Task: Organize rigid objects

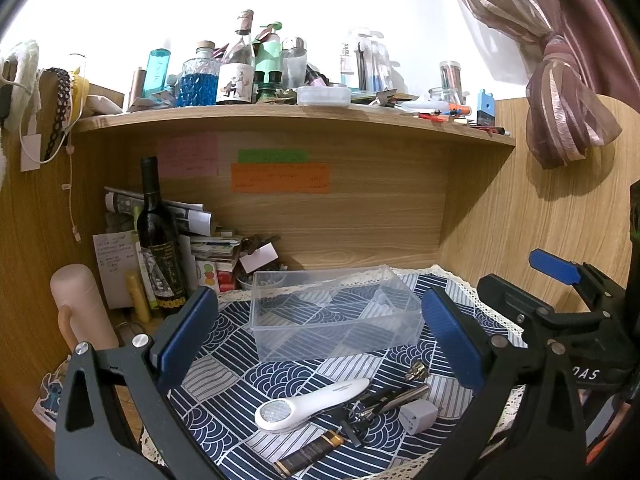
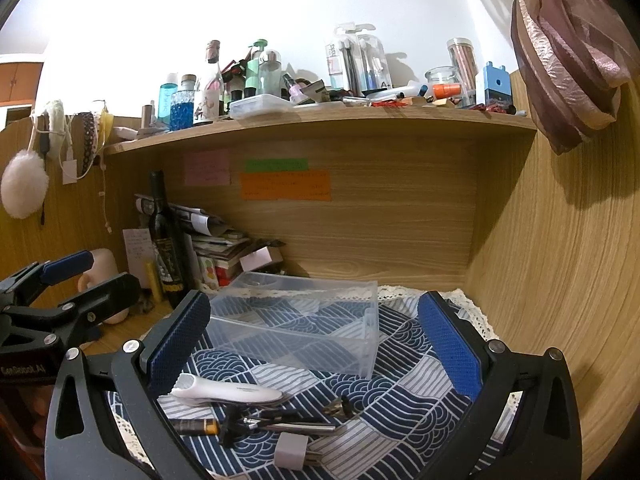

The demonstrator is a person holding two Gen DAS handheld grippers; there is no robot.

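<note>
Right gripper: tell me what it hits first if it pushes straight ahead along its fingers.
Most likely the clear plastic organizer box, which sits centred between the open fingers of the right gripper. The white handheld device lies lower and nearer, probably under that line; depth is hard to judge.

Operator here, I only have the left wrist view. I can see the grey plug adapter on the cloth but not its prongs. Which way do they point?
Observer: In the right wrist view the adapter lies flat on the cloth. Its metal prongs stick out toward that view's right edge.
Operator: And the right tool? I only catch part of it from the side.
Observer: The right tool is wide open, with nothing held between its fingers.
</note>
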